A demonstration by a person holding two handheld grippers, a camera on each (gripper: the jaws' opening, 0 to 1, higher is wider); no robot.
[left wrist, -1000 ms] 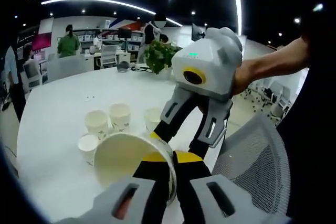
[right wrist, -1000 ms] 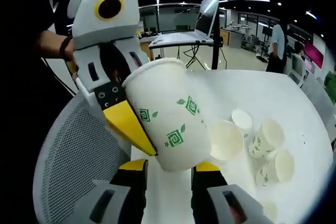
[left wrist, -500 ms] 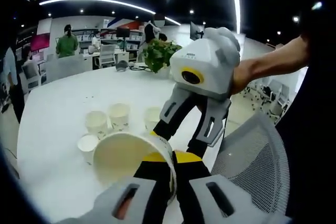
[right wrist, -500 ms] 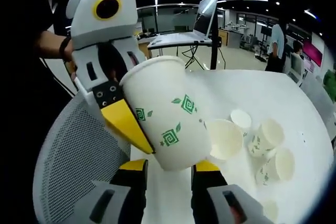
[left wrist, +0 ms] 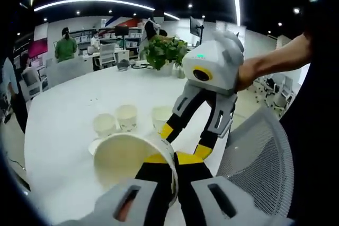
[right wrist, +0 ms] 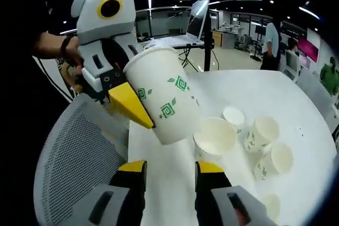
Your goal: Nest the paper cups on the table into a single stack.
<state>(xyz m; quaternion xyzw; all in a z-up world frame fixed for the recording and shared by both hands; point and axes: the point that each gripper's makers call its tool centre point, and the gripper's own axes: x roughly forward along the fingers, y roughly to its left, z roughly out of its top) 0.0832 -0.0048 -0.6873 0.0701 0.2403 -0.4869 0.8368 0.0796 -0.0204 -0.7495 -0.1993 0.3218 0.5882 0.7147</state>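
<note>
Between the left gripper (right wrist: 132, 112) jaws, a paper cup (right wrist: 164, 95) stays pinched by its rim; the right gripper (left wrist: 186, 141), jaws spread, has withdrawn, apparently free to fetch loose cups (right wrist: 265, 132) beyond.

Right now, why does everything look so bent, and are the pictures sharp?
Left gripper view: fisheye bends the ceiling light strip into an arc; the held paper cup is sharp, the far people soft. Right gripper view: the white table curves, the ceiling lights glare, and the held cup's green print is crisp.
</note>
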